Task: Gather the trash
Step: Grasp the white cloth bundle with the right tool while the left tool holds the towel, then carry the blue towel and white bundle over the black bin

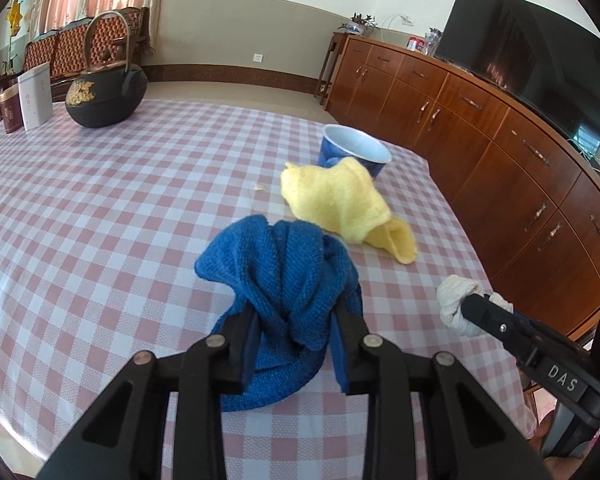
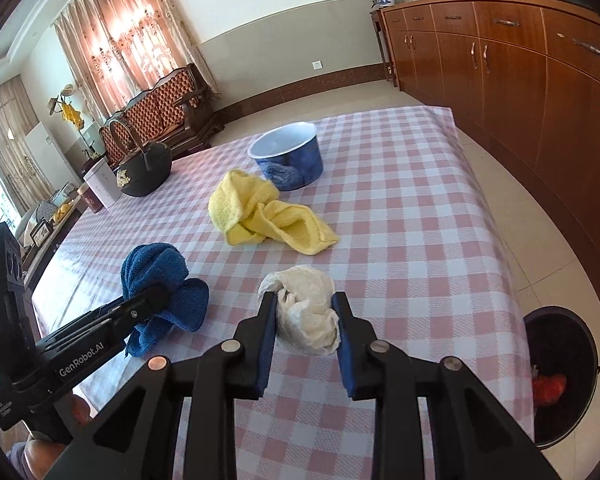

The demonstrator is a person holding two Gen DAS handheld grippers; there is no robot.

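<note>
Nearest to me, my left tool (image 1: pixel 292 320) is clenched on the blue cloth (image 1: pixel 284 264); both pads press into its bunched folds, and the lower part of the cloth hangs down to the worktop (image 1: pixel 100 208) with its pink and white check cover. In the right wrist view the same blue cloth (image 2: pixel 156 280) sits in a lump at the tip of that left tool (image 2: pixel 156 300).

My right tool (image 2: pixel 306 316) is clenched on the crumpled white trash (image 2: pixel 304 304), a wad that looks like thin plastic or paper. The two pads squeeze it from both sides, and the wad stands out in front of the fingers. In the left wrist view the white trash (image 1: pixel 456 300) shows at the end of the right tool (image 1: pixel 466 306), close to the right edge of the worktop.

Beyond both tools a yellow cloth (image 2: pixel 260 216) lies loose on the worktop, apart from the blue one. Just behind it stands a blue bowl (image 2: pixel 290 160), upright; from the left wrist view the yellow cloth overlaps its lower wall. Far at the left corner is a dark kettle (image 1: pixel 106 96) with a tall handle, and beside it two small boxes (image 1: pixel 26 100).

On the floor at the right side of the worktop stands a dark bin (image 2: pixel 560 380), with something red inside it. A long wooden cabinet (image 1: pixel 480 152) runs along the wall.
</note>
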